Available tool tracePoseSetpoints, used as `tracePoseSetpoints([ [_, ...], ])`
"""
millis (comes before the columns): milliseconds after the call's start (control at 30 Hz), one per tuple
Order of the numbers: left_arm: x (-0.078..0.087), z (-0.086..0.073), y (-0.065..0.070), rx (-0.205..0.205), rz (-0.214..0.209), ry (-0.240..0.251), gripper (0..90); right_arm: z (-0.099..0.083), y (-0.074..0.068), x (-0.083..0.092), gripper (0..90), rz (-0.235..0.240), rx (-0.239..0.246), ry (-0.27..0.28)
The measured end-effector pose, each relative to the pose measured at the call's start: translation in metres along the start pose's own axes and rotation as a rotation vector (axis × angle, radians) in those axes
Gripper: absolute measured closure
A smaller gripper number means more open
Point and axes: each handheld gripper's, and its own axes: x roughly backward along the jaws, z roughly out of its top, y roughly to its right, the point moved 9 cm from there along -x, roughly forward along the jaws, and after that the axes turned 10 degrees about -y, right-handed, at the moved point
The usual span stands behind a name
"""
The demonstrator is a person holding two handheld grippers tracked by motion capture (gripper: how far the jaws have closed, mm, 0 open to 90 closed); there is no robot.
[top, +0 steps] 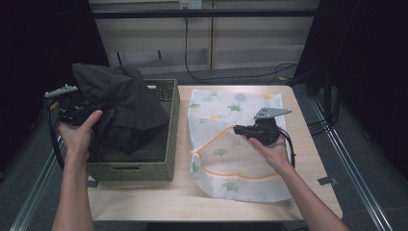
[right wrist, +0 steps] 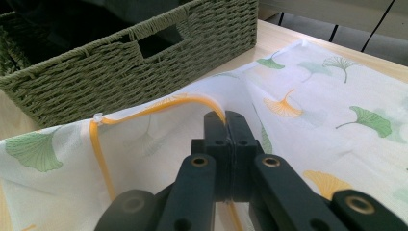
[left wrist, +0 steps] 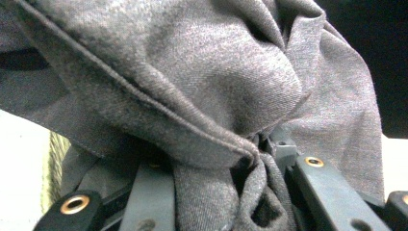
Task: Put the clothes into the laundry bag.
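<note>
Room, high view: we are looking down on a pale wooden table (top: 144,197) with a grey floor around it, wooden panels behind and darkness at both sides.
Basket, high view: we are seeing a green woven basket (top: 166,144) sitting on the table's left part.
Cloth, high view: we are seeing a dark grey cloth (top: 122,103) hanging bunched above the basket, its lower folds reaching down into it.
Left gripper, high view: we are holding the left gripper (top: 72,108) at the basket's left edge, and it is grasping the cloth's left side.
Bag, high view: we are seeing a white bag (top: 226,144) with a leaf print and an orange zip lying flat on the table just right of the basket.
Right gripper, high view: we are resting the right gripper (top: 240,130) on the bag, near the zip.
Left gripper view: we are seeing the cloth (left wrist: 202,82) bunched between the two jaws, which are clamping a thick fold.
Right gripper view: we are seeing the right gripper (right wrist: 225,120) pinching the bag (right wrist: 308,96) at its orange zip edge, jaws pressed together, with the basket (right wrist: 120,67) standing just beyond.
</note>
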Motion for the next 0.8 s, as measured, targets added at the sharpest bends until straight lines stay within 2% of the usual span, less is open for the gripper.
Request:
tracePoseSetpoints([
  [33, 0.002, 0.003, 0.002, 0.009, -0.008, 0.016, 65.1, 0.000, 0.000, 0.000, 90.0, 0.000, 0.001, 0.000],
  [167, 0.011, 0.012, 0.008, -0.032, 0.016, 0.045, 65.1, 0.000, 0.001, 0.001, 90.0, -0.002, 0.000, 0.001],
  [233, 0.019, 0.019, 0.015, -0.065, 0.029, 0.071, 65.1, 0.000, 0.001, 0.001, 90.0, -0.003, -0.001, 0.003],
  [267, 0.019, 0.019, 0.015, -0.065, 0.029, 0.071, 65.1, 0.000, 0.001, 0.001, 90.0, -0.003, -0.001, 0.003],
  [500, 0.036, 0.032, 0.034, -0.118, 0.018, 0.139, 65.1, 0.000, 0.001, 0.001, 90.0, -0.006, -0.001, 0.001],
  [700, 0.050, 0.043, 0.050, -0.163, 0.019, 0.167, 65.1, 0.000, 0.001, 0.000, 90.0, -0.003, 0.000, 0.000],
  [733, 0.053, 0.046, 0.057, -0.160, 0.005, 0.188, 65.1, 0.000, 0.001, -0.001, 90.0, -0.003, 0.002, -0.002],
  [767, 0.053, 0.046, 0.057, -0.160, 0.005, 0.188, 65.1, 0.000, 0.001, -0.001, 90.0, -0.003, 0.002, -0.002],
  [800, 0.057, 0.049, 0.063, -0.181, -0.002, 0.195, 65.1, -0.001, 0.002, -0.001, 90.0, -0.007, 0.001, -0.006],
])
